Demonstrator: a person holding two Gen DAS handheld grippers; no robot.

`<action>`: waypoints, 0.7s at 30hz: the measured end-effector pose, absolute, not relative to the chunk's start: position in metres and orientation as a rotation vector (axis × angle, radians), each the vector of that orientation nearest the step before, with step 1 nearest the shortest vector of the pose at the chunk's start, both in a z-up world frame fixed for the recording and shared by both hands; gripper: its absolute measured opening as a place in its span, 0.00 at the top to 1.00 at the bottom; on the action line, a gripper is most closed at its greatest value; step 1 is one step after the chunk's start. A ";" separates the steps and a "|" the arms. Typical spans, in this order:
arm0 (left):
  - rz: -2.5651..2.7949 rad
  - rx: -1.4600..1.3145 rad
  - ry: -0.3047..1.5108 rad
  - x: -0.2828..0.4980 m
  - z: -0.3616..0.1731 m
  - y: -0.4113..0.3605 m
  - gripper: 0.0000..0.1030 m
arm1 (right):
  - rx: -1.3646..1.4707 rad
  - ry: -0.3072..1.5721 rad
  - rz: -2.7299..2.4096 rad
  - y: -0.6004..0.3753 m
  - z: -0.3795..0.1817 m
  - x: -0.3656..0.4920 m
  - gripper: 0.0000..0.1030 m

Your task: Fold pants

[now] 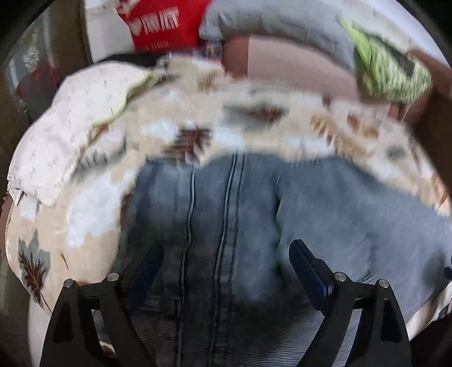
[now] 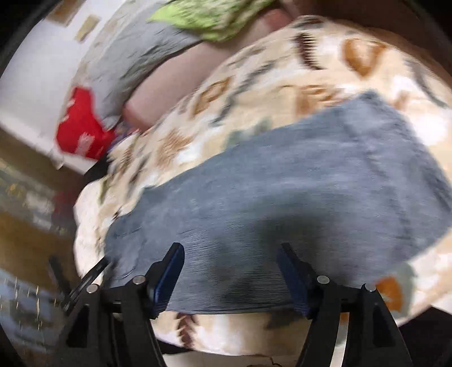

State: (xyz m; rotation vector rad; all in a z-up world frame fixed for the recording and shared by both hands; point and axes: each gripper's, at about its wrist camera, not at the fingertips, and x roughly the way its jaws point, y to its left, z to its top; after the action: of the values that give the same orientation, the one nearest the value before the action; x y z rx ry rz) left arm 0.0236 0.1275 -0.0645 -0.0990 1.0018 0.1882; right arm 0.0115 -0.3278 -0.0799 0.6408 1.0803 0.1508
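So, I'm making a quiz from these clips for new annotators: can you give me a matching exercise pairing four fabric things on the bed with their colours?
Things:
1. jeans
2. blanket
3. pillow
4. crumpled cloth

Colours:
A. lime green
B. faded blue
C. grey
D. cream with brown and grey leaf print

Pairs: 1-B, 2-D, 3-C, 4-A

We see white lettering on a red cloth, but it's too blurred to read in either view. No other text, labels or nos. legible.
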 end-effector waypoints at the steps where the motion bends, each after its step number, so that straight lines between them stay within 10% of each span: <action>1: 0.187 -0.101 1.027 0.027 -0.075 0.130 0.10 | 0.652 1.118 0.134 -0.331 -0.091 0.014 0.28; 21: 0.164 -0.132 0.949 0.008 -0.057 0.131 0.09 | 0.447 0.984 0.067 -0.296 -0.040 0.019 0.21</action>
State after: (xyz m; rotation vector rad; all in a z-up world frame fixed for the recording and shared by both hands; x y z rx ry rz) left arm 0.0078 0.1310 -0.0565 -0.1321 0.9492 0.1640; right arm 0.0188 -0.2959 -0.0399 0.4471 0.9843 0.0667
